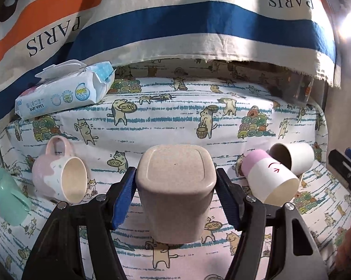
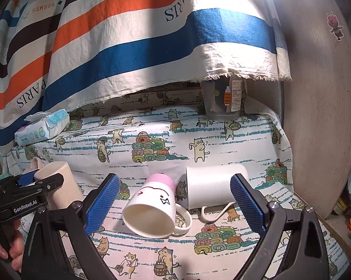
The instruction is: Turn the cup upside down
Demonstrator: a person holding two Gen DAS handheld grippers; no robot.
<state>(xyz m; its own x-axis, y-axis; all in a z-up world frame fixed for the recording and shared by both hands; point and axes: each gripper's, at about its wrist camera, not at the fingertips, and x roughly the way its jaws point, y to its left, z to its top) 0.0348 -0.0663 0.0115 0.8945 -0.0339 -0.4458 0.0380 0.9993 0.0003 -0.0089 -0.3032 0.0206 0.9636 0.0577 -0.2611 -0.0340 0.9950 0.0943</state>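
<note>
My left gripper (image 1: 175,196) is shut on a beige speckled cup (image 1: 176,192), held upside down with its base up, just above the cat-print cloth. It also shows at the left of the right wrist view (image 2: 58,186). My right gripper (image 2: 173,206) is open and empty. Between its fingers a white cup with a pink base and a drawn face (image 2: 152,207) lies on its side, mouth toward me. A plain white cup (image 2: 212,185) lies on its side right behind it.
A pink-and-white mug (image 1: 58,177) and a mint cup (image 1: 6,198) lie on their sides at the left. A pack of baby wipes (image 1: 65,91) sits at the back left, a grey container (image 2: 223,100) at the back right under a striped hanging cloth (image 2: 128,46).
</note>
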